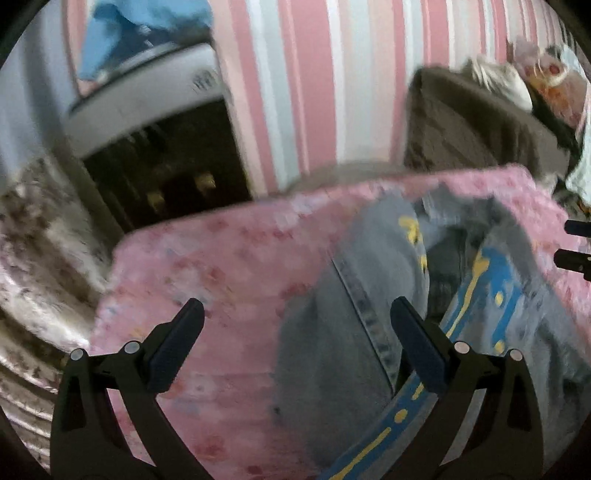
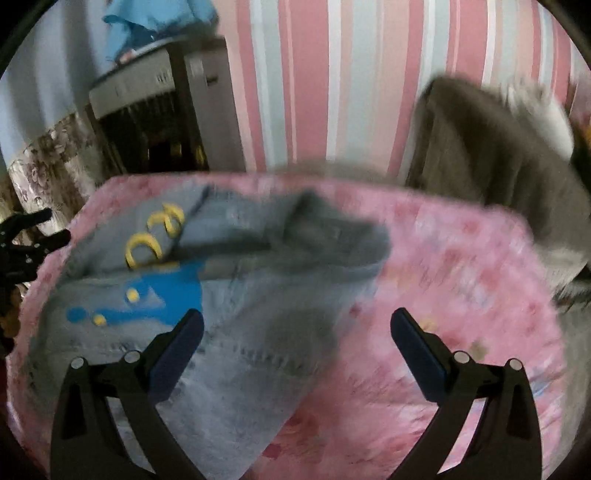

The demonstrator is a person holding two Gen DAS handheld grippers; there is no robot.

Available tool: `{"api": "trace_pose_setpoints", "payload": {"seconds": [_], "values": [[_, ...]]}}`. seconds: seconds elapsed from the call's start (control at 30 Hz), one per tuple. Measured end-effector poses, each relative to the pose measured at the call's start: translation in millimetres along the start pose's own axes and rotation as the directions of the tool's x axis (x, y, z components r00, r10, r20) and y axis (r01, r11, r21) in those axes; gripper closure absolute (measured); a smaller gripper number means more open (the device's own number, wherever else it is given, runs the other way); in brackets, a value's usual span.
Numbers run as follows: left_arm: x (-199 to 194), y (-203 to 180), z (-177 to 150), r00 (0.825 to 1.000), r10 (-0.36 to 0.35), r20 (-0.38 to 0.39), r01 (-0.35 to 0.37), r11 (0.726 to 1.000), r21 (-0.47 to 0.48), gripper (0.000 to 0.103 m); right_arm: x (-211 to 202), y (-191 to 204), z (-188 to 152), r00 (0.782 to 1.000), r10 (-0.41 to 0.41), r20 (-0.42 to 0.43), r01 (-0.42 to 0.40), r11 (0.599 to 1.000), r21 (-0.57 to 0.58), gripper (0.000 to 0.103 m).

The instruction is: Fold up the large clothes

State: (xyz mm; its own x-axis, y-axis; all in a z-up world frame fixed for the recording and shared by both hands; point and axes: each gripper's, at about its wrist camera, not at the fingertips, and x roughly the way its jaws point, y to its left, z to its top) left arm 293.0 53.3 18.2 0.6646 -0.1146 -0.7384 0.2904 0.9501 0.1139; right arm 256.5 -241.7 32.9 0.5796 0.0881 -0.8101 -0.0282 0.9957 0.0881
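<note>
Seen from the left wrist, a pair of grey-blue jeans [image 1: 354,295] with bright blue and yellow painted patches is lying crumpled on a pink floral-covered surface [image 1: 207,280], toward its right side. The left gripper [image 1: 297,325] is hovering over the near part of that surface with its two dark fingers spread wide, holding nothing; its right finger is sitting in front of the jeans, though whether it touches the cloth is not clear. At the right edge, two dark fingertips of the right gripper [image 1: 574,243] are poking into view, cut off by the frame. Behind, a pink, white and pale blue striped wall [image 1: 314,85] is rising, with a grey cabinet [image 1: 147,110] to the left carrying a blue cloth [image 1: 129,33] on top, and a dark brown chair [image 1: 472,125] to the right. Everything is blurred by motion.

From the right wrist, the same jeans [image 2: 236,295] are lying bunched on the left half of the pink surface [image 2: 454,280], their far end dark and smeared. The right gripper [image 2: 297,325] is hanging above with fingers wide apart and empty. The left gripper [image 2: 33,236] is showing at the left edge, too blurred to read its fingers.
</note>
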Motion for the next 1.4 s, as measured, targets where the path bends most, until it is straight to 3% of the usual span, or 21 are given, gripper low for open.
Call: {"api": "trace_pose_setpoints", "payload": {"seconds": [0.1,0.17,0.27,0.3,0.37,0.43,0.47,0.6,0.77,0.83,0.9,0.97,1.0,1.07,1.17,1.2,1.23,1.27,1.3,1.33,1.4], "values": [[20,-10,-7,0.999,-0.026,-0.043,0.026,0.999,0.022,0.006,19,-4,-12,0.997,0.030,-0.069,-0.028,0.999,0.034,0.003],[30,-12,-9,0.995,-0.067,-0.070,0.069,0.997,0.020,0.024,29,-5,-18,0.991,0.076,-0.107,-0.071,0.996,0.055,0.007],[49,-14,-10,0.983,-0.114,-0.142,0.115,0.993,0.002,0.063,44,-7,-24,0.972,0.170,-0.163,-0.156,0.983,0.098,0.030],[54,-14,-10,0.979,-0.130,-0.160,0.131,0.991,-0.004,0.070,50,-6,-25,0.960,0.221,-0.173,-0.205,0.973,0.106,0.043],[55,-13,-11,0.980,-0.122,-0.155,0.124,0.992,0.000,0.090,50,-1,-20,0.966,0.215,-0.143,-0.210,0.977,0.046,0.068],[51,-9,-9,0.982,-0.126,-0.141,0.126,0.992,-0.007,0.096,47,5,-13,0.983,0.147,-0.108,-0.151,0.988,-0.035,0.091],[48,-2,-7,0.981,-0.146,-0.132,0.142,0.989,-0.034,0.098,44,7,-7,0.990,0.116,-0.084,-0.123,0.989,-0.079,0.092],[37,18,-1,0.983,-0.157,-0.091,0.148,0.984,-0.100,0.098,40,15,20,0.999,-0.047,0.008,0.047,0.961,-0.273,0.096],[8,37,-2,0.985,-0.174,-0.021,0.168,0.970,-0.176,0.098,40,13,47,0.958,-0.239,0.158,0.285,0.851,-0.441,0.096],[-12,45,-6,0.987,-0.157,0.011,0.156,0.966,-0.205,0.098,43,11,65,0.918,-0.323,0.231,0.396,0.779,-0.485,0.103],[-28,57,-10,0.992,-0.117,0.039,0.123,0.963,-0.239,0.098,51,-8,91,0.820,-0.475,0.318,0.571,0.658,-0.490,0.103],[-31,73,-14,0.996,-0.092,0.014,0.092,0.963,-0.254,0.098,50,-46,122,0.861,-0.456,0.227,0.509,0.766,-0.393,0.103],[-21,80,-17,0.995,-0.099,-0.027,0.088,0.959,-0.269,0.098,53,-60,135,0.867,-0.458,0.194,0.497,0.782,-0.375,0.103],[7,81,-23,0.994,-0.050,-0.101,0.023,0.967,-0.253,0.098,57,-74,143,0.928,-0.358,0.106,0.373,0.868,-0.329,0.103],[35,71,-28,0.990,0.015,-0.137,-0.038,0.985,-0.171,0.091,54,-63,124,0.978,-0.203,0.053,0.209,0.933,-0.294,0.099],[39,69,-28,0.990,0.019,-0.137,-0.041,0.986,-0.159,0.089,51,-60,114,0.985,-0.168,0.043,0.173,0.941,-0.289,0.086],[37,70,-29,0.992,0.026,-0.127,-0.047,0.986,-0.163,0.080,45,-55,104,0.994,-0.107,0.021,0.108,0.954,-0.278,0.063],[34,68,-28,0.993,0.029,-0.118,-0.049,0.985,-0.167,0.060,37,-47,89,0.998,-0.061,0.013,0.062,0.962,-0.264,0.052],[29,65,-29,0.993,0.032,-0.114,-0.051,0.985,-0.165,0.050,26,-40,73,1.000,-0.019,0.014,0.022,0.969,-0.247,0.042],[20,60,-29,0.994,0.044,-0.097,-0.059,0.987,-0.152,0.037,16,-33,61,1.000,0.018,0.009,-0.015,0.970,-0.242,0.042],[10,52,-33,0.996,0.051,-0.072,-0.059,0.991,-0.119,0.029,0,-25,44,0.997,0.078,-0.009,-0.078,0.968,-0.237,0.042]]}}
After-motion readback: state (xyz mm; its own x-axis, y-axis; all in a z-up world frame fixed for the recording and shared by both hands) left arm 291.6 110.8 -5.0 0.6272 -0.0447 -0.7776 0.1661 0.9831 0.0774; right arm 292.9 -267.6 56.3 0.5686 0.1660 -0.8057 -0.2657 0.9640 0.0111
